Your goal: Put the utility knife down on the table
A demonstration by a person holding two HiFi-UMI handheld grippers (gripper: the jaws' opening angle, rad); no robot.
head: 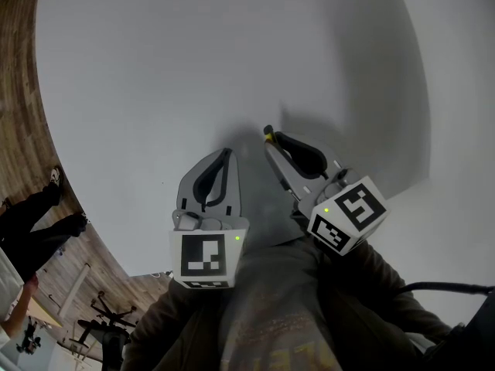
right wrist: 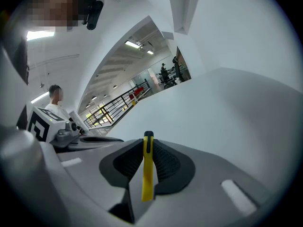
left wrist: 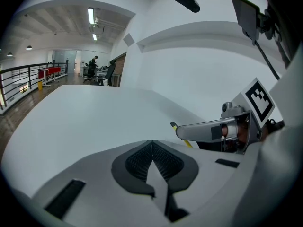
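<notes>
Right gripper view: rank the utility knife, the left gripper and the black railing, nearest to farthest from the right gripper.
1. The utility knife, clamped between the jaws of the right gripper.
2. The left gripper, close beside it on the left, over the table.
3. The black railing, far off at upper left, beyond the table's edge.

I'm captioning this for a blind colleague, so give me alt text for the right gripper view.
The right gripper holds a slim yellow plastic utility knife with a black tip, edge-on, between its grey fingers, with a plain white table beyond. The left gripper shows at the left, with a railing and office far behind.
</notes>
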